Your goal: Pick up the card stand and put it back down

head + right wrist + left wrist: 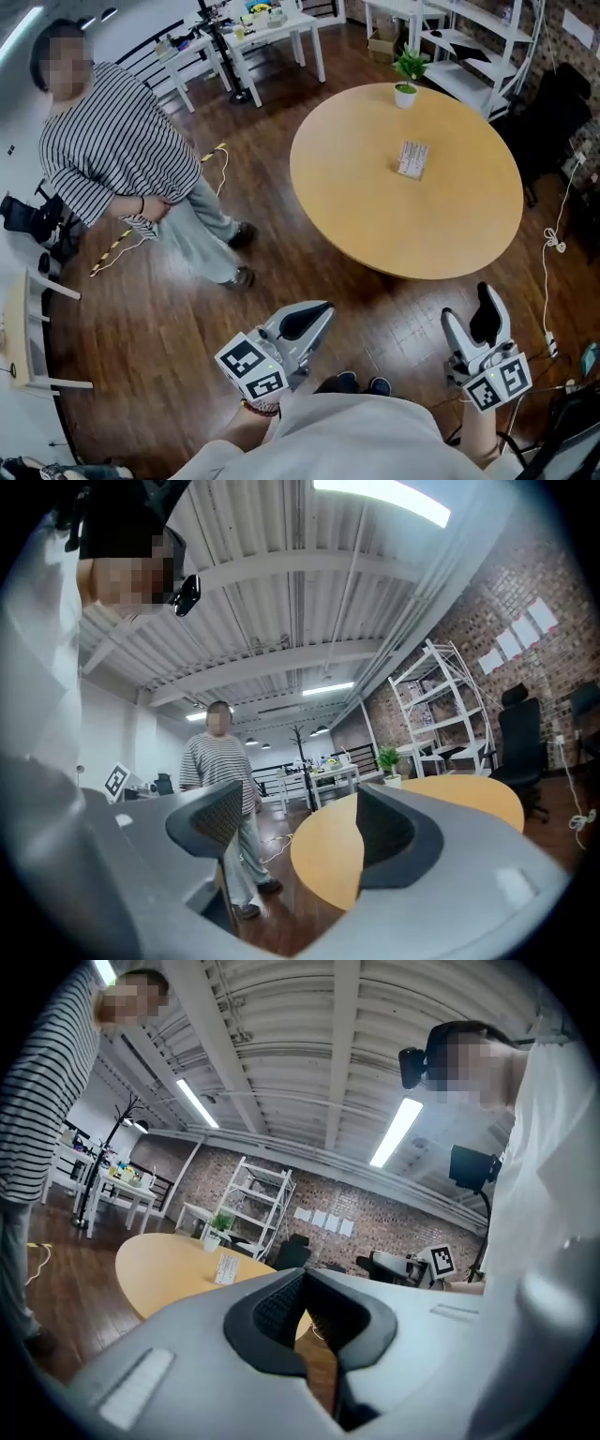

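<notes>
The card stand (pixel 412 159) is a small white upright card near the middle of the round wooden table (pixel 356 187); the left gripper view shows the card stand (pixel 226 1267) far off on the table (pixel 164 1265). Both grippers hang low over the floor, well short of the table. My left gripper (pixel 312 321) has its jaws together with nothing between them, and its view shows the left gripper (pixel 304 1309) pads meeting. My right gripper (pixel 472 319) stands open and empty, its gap wide in the right gripper (pixel 300 829) view.
A small potted plant (pixel 407 75) stands at the table's far edge. A person in a striped shirt (pixel 122 150) stands on the wooden floor to the left. White tables (pixel 267 33) and shelving (pixel 469 47) line the far side; cables (pixel 553 244) lie on the right.
</notes>
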`<state>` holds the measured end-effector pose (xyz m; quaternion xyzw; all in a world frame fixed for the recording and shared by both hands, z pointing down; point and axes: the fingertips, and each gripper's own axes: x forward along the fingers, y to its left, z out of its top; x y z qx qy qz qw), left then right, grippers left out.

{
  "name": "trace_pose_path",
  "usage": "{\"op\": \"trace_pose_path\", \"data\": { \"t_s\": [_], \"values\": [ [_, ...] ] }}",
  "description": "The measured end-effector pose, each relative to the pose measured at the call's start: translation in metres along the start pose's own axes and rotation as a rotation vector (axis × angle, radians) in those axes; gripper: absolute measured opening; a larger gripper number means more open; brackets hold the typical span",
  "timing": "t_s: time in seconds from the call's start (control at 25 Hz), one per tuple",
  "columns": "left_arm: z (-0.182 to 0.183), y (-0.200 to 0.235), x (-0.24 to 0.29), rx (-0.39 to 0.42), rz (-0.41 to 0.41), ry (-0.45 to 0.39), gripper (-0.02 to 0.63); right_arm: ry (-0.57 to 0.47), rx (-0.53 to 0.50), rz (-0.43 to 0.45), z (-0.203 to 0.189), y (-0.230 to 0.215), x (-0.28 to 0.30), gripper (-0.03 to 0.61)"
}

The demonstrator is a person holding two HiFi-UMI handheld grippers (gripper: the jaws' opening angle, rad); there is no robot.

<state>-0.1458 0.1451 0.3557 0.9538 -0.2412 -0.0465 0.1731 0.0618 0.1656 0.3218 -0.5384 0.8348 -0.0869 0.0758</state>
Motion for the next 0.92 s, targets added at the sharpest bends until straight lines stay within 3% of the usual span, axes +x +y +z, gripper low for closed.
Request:
{"op": "trace_pose_path", "data": {
  "t_s": [0.2,0.32,0.4,0.56,0.76,0.92],
  "values": [
    [0.006,-0.061,0.032,-0.02,-0.057,-0.02,-0.006,0.022,-0.006,0.06,0.009,0.016,-0.037,0.359],
    [0.017,-0.116,0.072,-0.059,-0.136,-0.045,-0.006,0.101,0.024,0.089,0.01,-0.007,-0.068,0.359],
    [0.017,-0.143,0.09,-0.035,-0.15,-0.062,-0.006,0.143,0.024,0.121,0.006,-0.025,-0.087,0.356],
    [0.008,-0.131,0.081,0.091,-0.077,-0.017,-0.006,0.088,-0.004,0.189,0.004,-0.03,-0.063,0.351],
    [0.002,-0.114,0.058,0.062,0.004,-0.031,-0.006,0.097,0.025,0.24,-0.01,-0.013,-0.048,0.345],
    [0.0,-0.106,0.037,0.064,0.022,-0.028,-0.006,0.109,0.036,0.263,-0.021,0.005,-0.037,0.344]
  ]
}}
